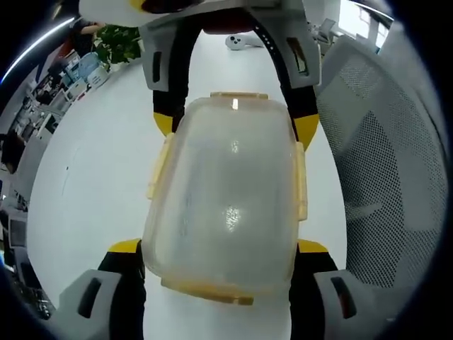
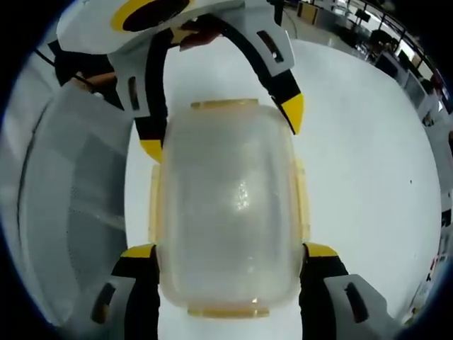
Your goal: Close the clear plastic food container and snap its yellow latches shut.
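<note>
Both tongs wide, flanking container (image 1: 226,198) ends | contact unclear | left tongs (image 1: 221,251) | right tongs (image 2: 230,255)

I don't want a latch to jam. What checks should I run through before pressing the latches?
1. Lid seated on the clear container: ok, it covers the top.
2. Side latches snapped: cannot tell.
3. End latch snapped: cannot tell.
4. Left hand-held gripper straddles the container: ok.
5. Right hand-held gripper straddles it from the opposite end: ok.
6. White table free beside the container: ok.
</note>
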